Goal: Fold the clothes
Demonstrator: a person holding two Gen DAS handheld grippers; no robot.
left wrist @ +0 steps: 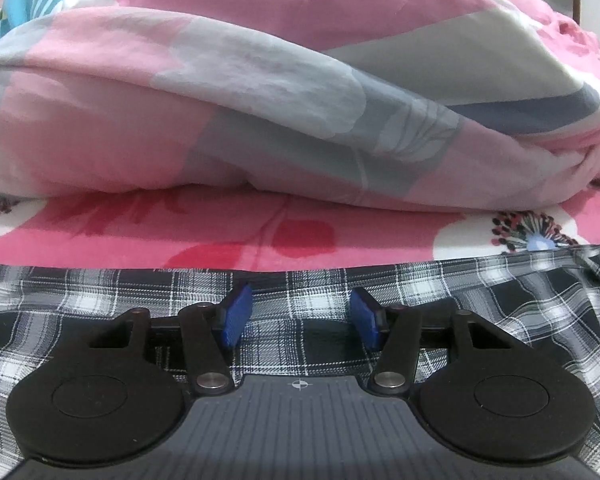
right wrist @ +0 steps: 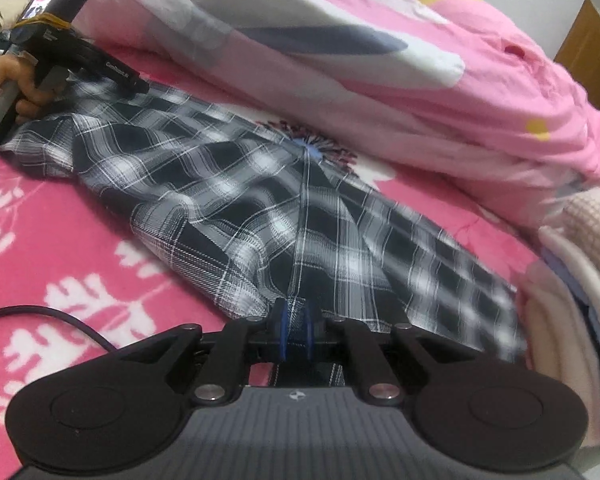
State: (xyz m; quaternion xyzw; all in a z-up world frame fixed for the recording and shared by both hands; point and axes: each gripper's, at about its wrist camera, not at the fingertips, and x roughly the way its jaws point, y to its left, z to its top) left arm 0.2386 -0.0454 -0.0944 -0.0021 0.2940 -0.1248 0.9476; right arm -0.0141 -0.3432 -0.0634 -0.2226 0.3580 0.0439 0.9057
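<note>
The plaid shirt (right wrist: 228, 184) lies spread across the pink floral bedsheet (right wrist: 60, 248), just in front of a bunched pink and grey quilt (right wrist: 380, 60). The right gripper (right wrist: 296, 334) has its jaws nearly closed, pinching a corner of the fabric between the blue pads. The left gripper (left wrist: 300, 318) hovers over the far end of the shirt with its jaws standing apart and only flat cloth beneath them, nothing clamped. The shirt looks light, thin and limp; it will probably sag and crease wherever it is unsupported and drag on the sheet. Taking it at hems, corners or seams, with both ends lifted together, seems the surest hold. A stack of pale folded laundry (right wrist: 572, 264) sits at the right.
</note>
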